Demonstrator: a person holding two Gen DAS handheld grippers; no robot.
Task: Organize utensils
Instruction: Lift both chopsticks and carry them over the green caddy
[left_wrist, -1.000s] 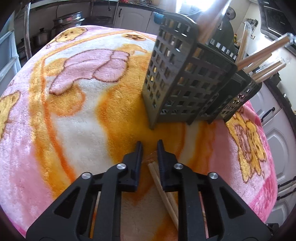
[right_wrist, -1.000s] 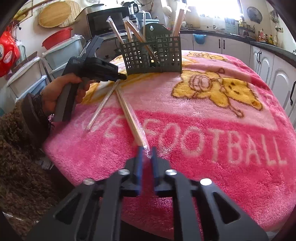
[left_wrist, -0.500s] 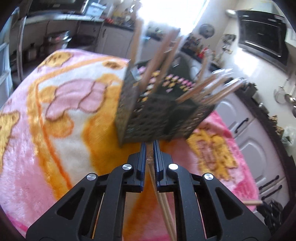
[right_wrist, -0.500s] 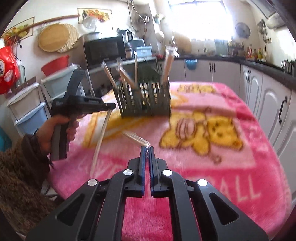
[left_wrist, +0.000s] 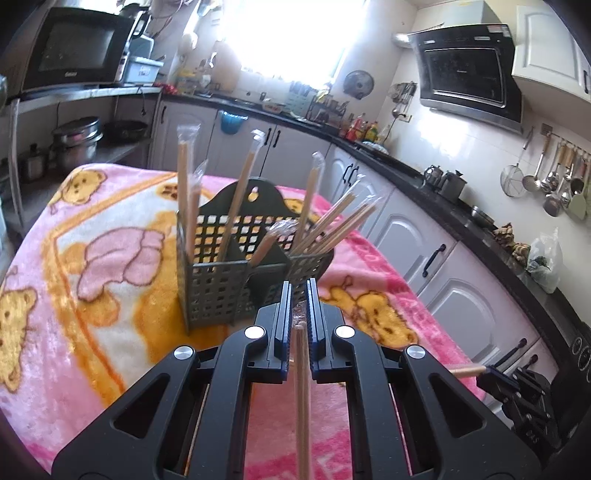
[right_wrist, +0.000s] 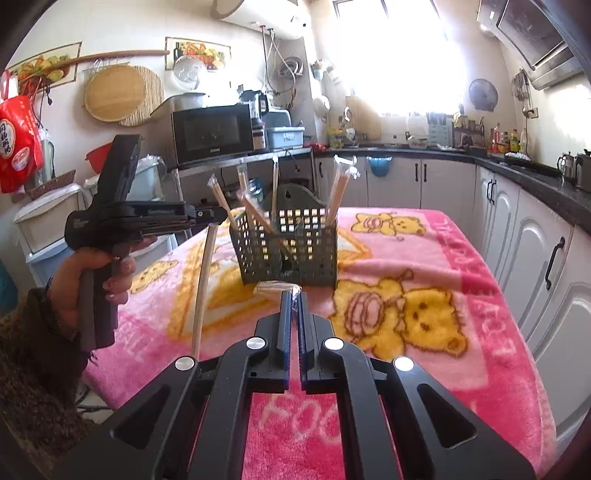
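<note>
A dark grey lattice utensil basket (left_wrist: 221, 284) (right_wrist: 306, 258) stands on the pink blanket-covered table (left_wrist: 85, 306) and holds several plastic-wrapped chopstick pairs. My left gripper (left_wrist: 298, 295) is shut on a wrapped chopstick pair (left_wrist: 302, 387) that hangs down below it, lifted off the table in front of the basket. It also shows in the right wrist view (right_wrist: 218, 216) with the pair (right_wrist: 203, 288) dangling. My right gripper (right_wrist: 292, 302) is shut on another wrapped chopstick pair (right_wrist: 277, 286) by its plastic end, raised just before the basket.
Kitchen counters and white cabinets (left_wrist: 443, 266) run along the right of the table. A microwave (right_wrist: 214, 131) sits on a shelf behind the basket. Plastic storage bins (right_wrist: 44, 221) stand to the left.
Both grippers closed on chopstick pairs lying on the blanket and lifted them off the table. Both have risen and now face the basket.
</note>
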